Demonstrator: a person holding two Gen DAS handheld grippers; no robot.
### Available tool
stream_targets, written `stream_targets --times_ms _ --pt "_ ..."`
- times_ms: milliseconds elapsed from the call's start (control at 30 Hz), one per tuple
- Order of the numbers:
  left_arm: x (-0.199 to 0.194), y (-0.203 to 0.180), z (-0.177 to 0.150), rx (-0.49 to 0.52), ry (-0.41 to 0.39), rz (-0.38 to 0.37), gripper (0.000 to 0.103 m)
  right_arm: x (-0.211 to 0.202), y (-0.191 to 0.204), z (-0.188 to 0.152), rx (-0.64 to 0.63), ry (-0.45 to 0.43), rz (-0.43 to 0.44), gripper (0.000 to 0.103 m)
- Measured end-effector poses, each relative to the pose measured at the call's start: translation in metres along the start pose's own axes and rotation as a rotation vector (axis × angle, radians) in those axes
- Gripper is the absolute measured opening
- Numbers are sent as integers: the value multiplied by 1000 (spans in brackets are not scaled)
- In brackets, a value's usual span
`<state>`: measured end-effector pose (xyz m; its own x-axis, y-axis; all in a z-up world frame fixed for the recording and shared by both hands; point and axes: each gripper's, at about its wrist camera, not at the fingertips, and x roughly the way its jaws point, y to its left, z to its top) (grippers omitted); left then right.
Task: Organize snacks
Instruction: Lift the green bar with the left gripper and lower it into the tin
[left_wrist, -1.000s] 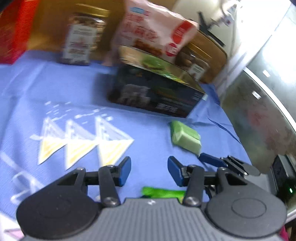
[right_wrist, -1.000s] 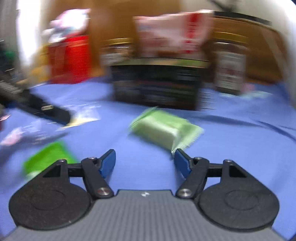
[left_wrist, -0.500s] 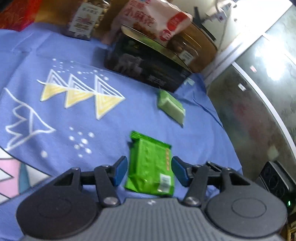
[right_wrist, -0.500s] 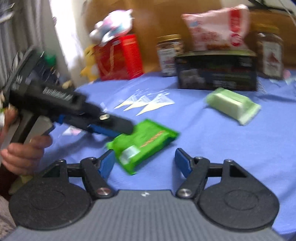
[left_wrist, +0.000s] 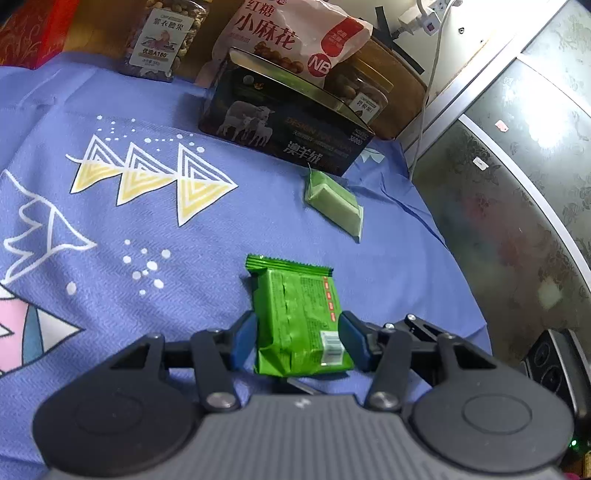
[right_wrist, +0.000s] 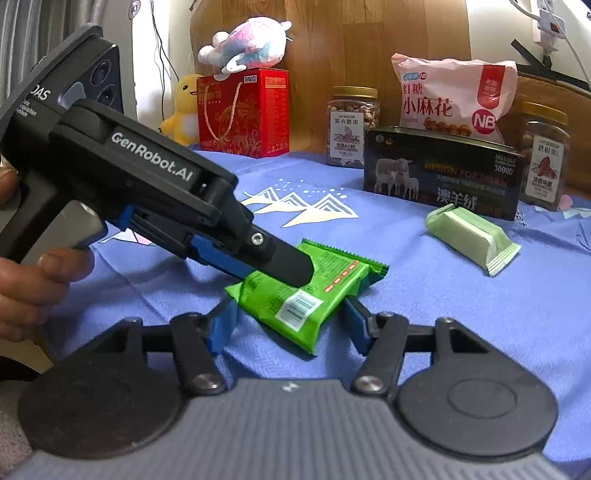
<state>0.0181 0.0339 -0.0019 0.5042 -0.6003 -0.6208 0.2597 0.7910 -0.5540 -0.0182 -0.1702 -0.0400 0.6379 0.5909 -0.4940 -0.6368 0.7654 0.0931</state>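
Now the left gripper is straddling the bright green snack packet on the blue tablecloth, its blue pads either side of the wrapper; whether they are pressing it cannot be told. Right of that packet, nearer the black sheep-printed box, a pale green wrapped bar is lying flat (barely clear of the box). From the right wrist view, the right gripper is sitting spread apart around the same packet's barcode end.

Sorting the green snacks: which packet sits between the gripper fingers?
The bright green packet, between the left gripper fingers; the pale green bar lies apart by the black box.
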Motion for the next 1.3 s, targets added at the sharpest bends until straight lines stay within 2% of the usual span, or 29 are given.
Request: stream_targets --times_ms 400,533,633,767,967,1167,1300 --pt "-1 -1 -3 29 -12 -4 49 -2 4 -1 -1 5 -15 64" --pt "-1 -8 -3 55 -20 26 47 -3 5 3 -8 15 -20 61" --pt "-6 -11 7 58 -42 12 47 -8 7 12 -46 -16 -38 61" --pt "-11 -19 35 74 -75 2 47 -9 -2 33 -70 -75 -53 61" --pt "2 -40 99 157 -126 30 47 3 -32 78 -105 -154 -94 61" --pt "38 -59 167 219 -169 51 47 20 -85 128 -37 -213 -133 61" --pt "69 -53 208 200 -178 95 47 47 -117 155 40 -203 -121 61"
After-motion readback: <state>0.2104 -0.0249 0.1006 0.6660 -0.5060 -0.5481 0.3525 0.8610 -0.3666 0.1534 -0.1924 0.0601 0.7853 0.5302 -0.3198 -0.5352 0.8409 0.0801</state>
